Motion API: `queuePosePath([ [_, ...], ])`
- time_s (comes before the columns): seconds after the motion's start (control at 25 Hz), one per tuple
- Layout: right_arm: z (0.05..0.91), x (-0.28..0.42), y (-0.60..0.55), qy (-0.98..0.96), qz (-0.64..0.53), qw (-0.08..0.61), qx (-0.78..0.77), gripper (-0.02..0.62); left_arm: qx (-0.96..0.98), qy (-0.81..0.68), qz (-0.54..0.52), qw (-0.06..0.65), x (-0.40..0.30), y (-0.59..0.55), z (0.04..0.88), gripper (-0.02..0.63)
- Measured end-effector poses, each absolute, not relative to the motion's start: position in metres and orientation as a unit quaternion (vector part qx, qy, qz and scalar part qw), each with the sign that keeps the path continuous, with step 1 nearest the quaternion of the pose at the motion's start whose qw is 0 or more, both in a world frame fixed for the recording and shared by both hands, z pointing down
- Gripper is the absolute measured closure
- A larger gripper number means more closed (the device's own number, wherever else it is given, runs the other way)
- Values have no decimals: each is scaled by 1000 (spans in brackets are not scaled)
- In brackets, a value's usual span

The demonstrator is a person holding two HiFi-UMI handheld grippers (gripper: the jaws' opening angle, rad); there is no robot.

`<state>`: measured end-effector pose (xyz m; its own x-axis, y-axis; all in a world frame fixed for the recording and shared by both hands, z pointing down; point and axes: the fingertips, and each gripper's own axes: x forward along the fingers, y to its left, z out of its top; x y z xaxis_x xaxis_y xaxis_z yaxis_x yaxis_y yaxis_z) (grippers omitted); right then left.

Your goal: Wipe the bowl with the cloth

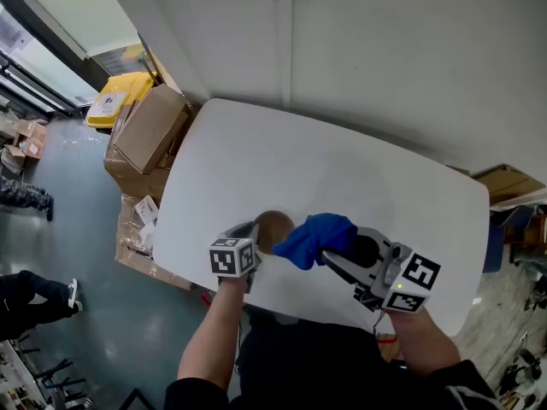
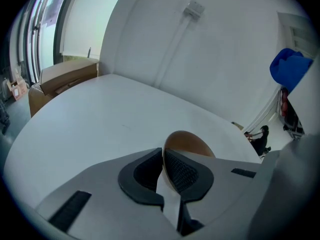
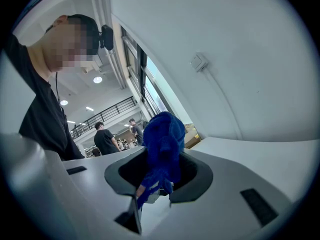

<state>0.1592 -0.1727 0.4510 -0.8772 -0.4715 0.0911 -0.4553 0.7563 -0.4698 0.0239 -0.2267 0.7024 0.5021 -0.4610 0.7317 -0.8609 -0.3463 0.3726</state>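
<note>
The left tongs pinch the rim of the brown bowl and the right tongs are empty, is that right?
Not quite: the right tongs are shut on a blue cloth, as the right gripper view shows. The left tongs do pinch the rim of the brown bowl.

Warehouse-like workshop, cardboard boxes (image 1: 152, 126) stacked left of the left gripper (image 1: 254, 229), yellow bin (image 1: 128, 88) beyond them, railed gallery (image 3: 100, 113) seen

Daylight is entering from the windows (image 2: 47, 24); both gripper views are bowing and darkening toward their edges.
</note>
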Motion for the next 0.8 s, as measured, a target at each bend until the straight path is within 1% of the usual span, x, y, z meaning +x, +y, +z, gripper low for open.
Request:
queuePosePath([
  [0.28, 450, 158, -172, 937, -250, 18, -242, 483, 765, -421, 264, 411, 24, -222, 708, 574],
  [0.36, 449, 157, -173, 937, -251, 20, -242, 483, 761, -427, 263, 412, 21, -221, 705, 472],
  [0.44, 447, 155, -173, 938, -250, 22, -240, 483, 759, -438, 260, 405, 17, -220, 699, 435],
  [0.64, 438, 142, -172, 942, -234, 20, -242, 483, 768, -468, 244, 362, 3, -215, 663, 425],
  [0.8, 421, 125, -168, 942, -220, 29, -253, 483, 791, -472, 210, 328, -6, -203, 612, 426],
])
